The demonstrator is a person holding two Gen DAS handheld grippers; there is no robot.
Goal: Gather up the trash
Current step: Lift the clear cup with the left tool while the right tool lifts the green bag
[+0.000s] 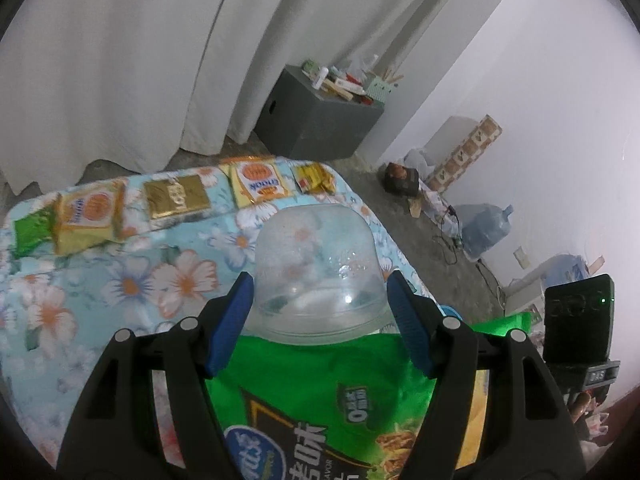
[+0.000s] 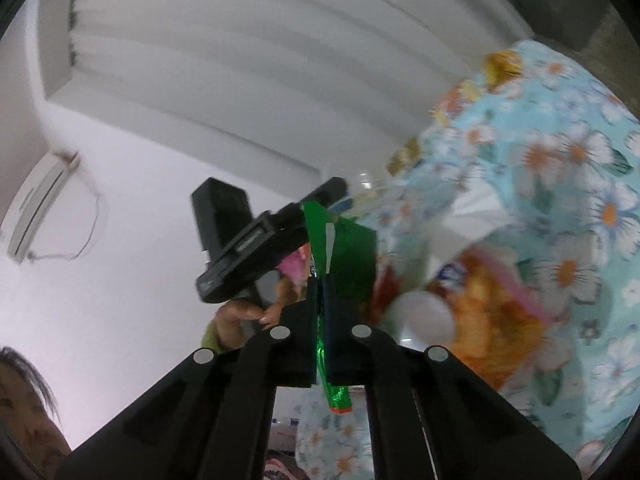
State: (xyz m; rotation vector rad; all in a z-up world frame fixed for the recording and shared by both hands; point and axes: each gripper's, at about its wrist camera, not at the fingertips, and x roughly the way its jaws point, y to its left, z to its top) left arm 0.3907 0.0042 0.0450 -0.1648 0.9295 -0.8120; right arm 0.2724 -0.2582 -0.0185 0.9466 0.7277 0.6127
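- Clear plastic cup [image 1: 318,276], upside down, sits at the centre of the left wrist view between the blue pads [image 1: 232,322] of the left gripper [image 1: 320,312]; the pads touch or nearly touch its sides, so the claw looks clenched on the cup.
- Below the cup, at the lower centre of that frame, a green snack bag [image 1: 320,400] with printed lettering spreads between the black gripper arms; the cup's rim rests at the bag's top edge.
- Across the upper left of the same frame, flat wrappers lie in a row on the floral cloth [image 1: 132,280]: a green wrapper [image 1: 32,232], a yellow wrapper [image 1: 90,216], a gold wrapper [image 1: 176,200], another yellow wrapper [image 1: 258,184] and a small yellow packet [image 1: 314,178].
- Beyond the cloth, at upper centre, a grey box [image 1: 316,116] carries clutter on top; a blue water jug [image 1: 486,228] stands at the right by the white wall.
- In the right wrist view, the right gripper [image 2: 320,312] is clamped tight on the green snack bag's edge [image 2: 340,252] at centre frame.
- To the right, blurred, a white cup [image 2: 422,316] and an orange snack packet [image 2: 496,312] lie by the floral cloth [image 2: 560,160].
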